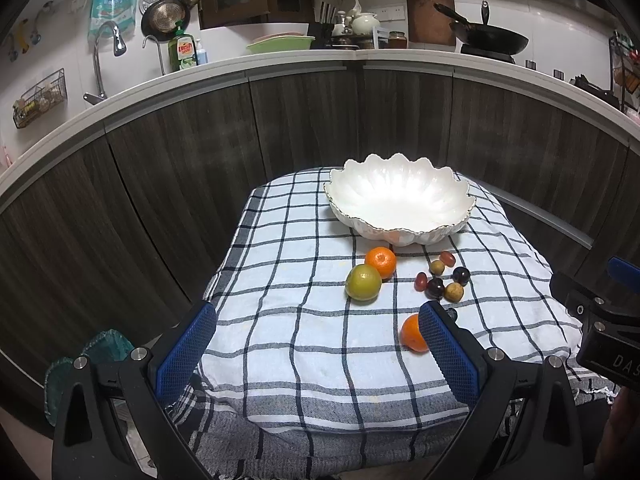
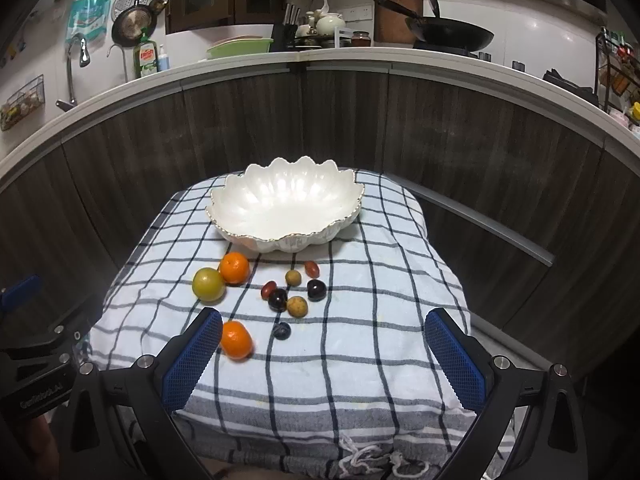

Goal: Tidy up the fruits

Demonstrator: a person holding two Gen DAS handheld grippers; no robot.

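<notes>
- Up front, the left gripper (image 1: 316, 344) is hovering above the checked cloth (image 1: 304, 320), fingers spread wide and pinching nothing.
- Likewise, the right gripper (image 2: 324, 350) is hovering with fingers spread wide and nothing between them.
- At twelve o'clock on the cloth, a white scalloped bowl (image 2: 286, 204) is sitting with no fruit showing inside.
- Just below the bowl, toward seven o'clock, an orange mandarin (image 2: 234, 267) is touching a green citrus fruit (image 2: 208, 284).
- Near the cloth's centre, small dark, red and tan fruits (image 2: 294, 290) are lying clustered.
- Toward six o'clock, a second mandarin (image 2: 237, 340) is lying just beside the right gripper's left finger, with a dark blue berry (image 2: 282, 330) near it.
</notes>
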